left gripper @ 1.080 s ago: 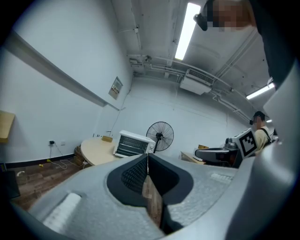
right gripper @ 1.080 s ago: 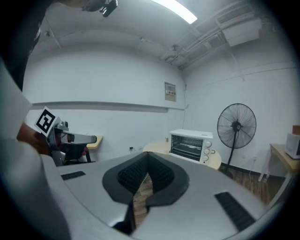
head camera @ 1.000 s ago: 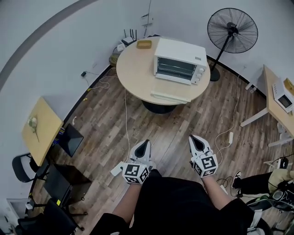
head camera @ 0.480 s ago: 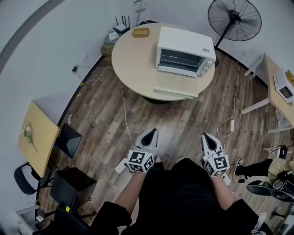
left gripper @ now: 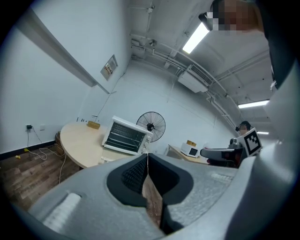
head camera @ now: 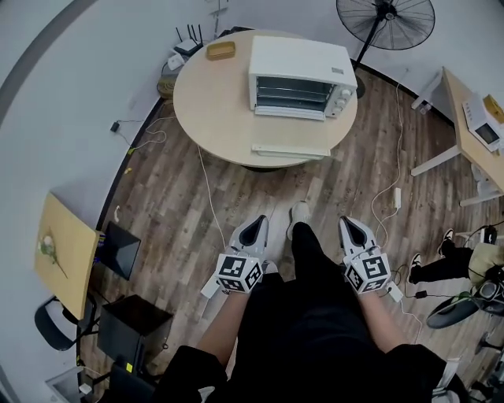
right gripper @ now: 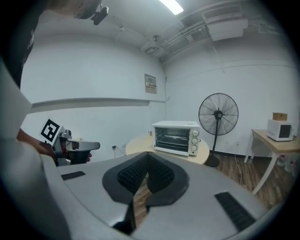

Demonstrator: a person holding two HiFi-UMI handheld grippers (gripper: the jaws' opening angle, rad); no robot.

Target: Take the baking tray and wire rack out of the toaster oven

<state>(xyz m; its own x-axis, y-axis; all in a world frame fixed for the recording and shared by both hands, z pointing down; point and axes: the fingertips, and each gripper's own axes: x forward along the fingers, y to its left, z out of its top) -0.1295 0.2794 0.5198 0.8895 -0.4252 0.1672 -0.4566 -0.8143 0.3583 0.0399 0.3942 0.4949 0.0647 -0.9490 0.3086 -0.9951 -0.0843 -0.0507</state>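
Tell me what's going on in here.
A person stands short of the round table, with the left tongs and right tongs held low in front, both shut and empty. The toaster oven sits on that table, its door apparently closed. Neither tongs is anywhere near it yet.

Bright ceiling tube lights evenly; fisheye-bent, dark edges.

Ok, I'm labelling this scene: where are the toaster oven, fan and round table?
toaster oven [head camera: 299, 57], head view, white top panel.
fan [head camera: 386, 24], head view, wire grille.
round table [head camera: 213, 102], head view, bare tabletop.
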